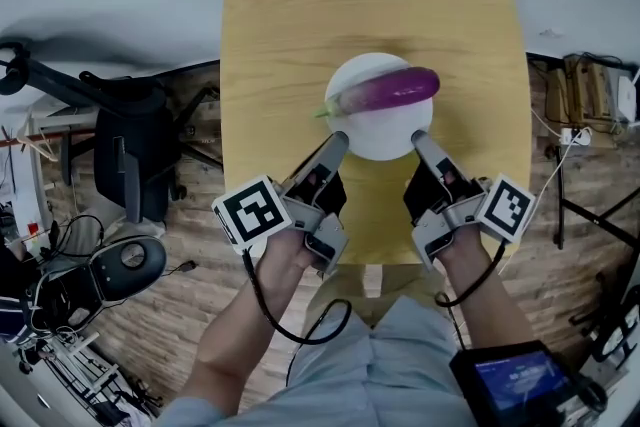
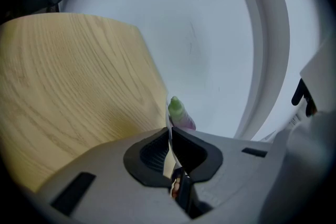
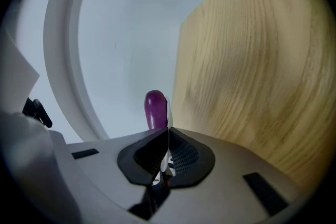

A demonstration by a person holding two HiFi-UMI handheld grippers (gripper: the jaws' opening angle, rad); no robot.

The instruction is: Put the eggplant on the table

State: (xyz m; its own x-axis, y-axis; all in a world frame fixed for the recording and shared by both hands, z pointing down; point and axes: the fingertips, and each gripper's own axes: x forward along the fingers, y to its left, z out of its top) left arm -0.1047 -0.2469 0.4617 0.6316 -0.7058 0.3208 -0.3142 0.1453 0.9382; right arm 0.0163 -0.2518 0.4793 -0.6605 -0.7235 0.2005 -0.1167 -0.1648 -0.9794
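Eggplant (image 1: 388, 89): glossy purple, green stem pointing left, lying across white plate (image 1: 375, 147) at mid-table. Left gripper (image 1: 337, 141) and right gripper (image 1: 420, 139) are each clenched on the plate's near rim. Table (image 1: 290, 35): light wood grain, rounded corners. Plank floor (image 1: 190, 285); black office chair (image 1: 130, 145) at left.
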